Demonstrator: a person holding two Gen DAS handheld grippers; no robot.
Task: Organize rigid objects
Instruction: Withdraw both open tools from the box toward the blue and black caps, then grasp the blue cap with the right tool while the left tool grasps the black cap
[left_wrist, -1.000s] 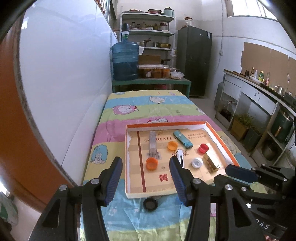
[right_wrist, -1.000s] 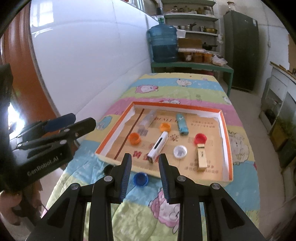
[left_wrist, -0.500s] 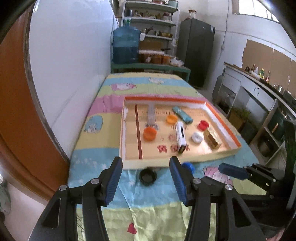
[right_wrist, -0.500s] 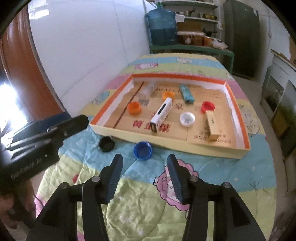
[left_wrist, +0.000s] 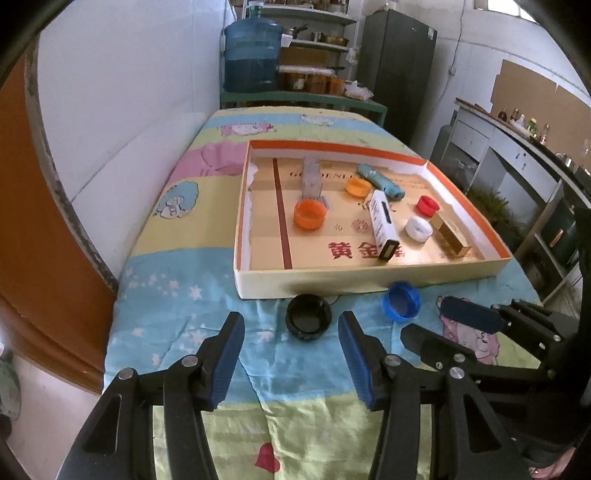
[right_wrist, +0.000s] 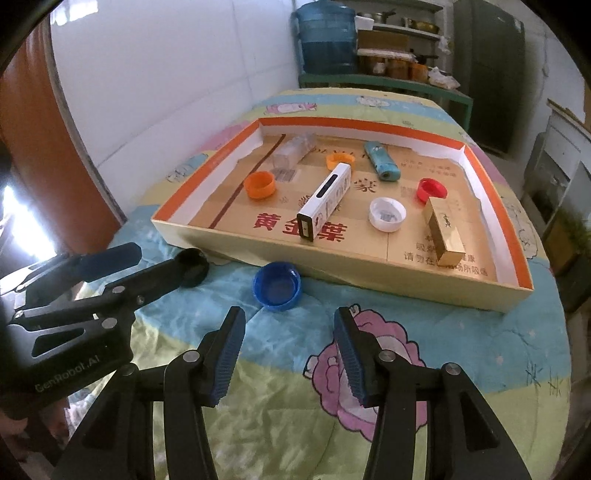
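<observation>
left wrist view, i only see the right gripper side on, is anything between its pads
Observer: No. The right gripper is open, with only the bedspread showing between its pads.
Operator: where's the blue cap from there
Observer: The blue cap lies open side up on the cloth, ahead of the jaws and nearer the left pad. It is clear of both pads.
Operator: and my gripper against the black cap
Observer: In the right wrist view one finger of the left gripper crosses in front of the black cap and hides part of it. I cannot tell whether they touch.
</observation>
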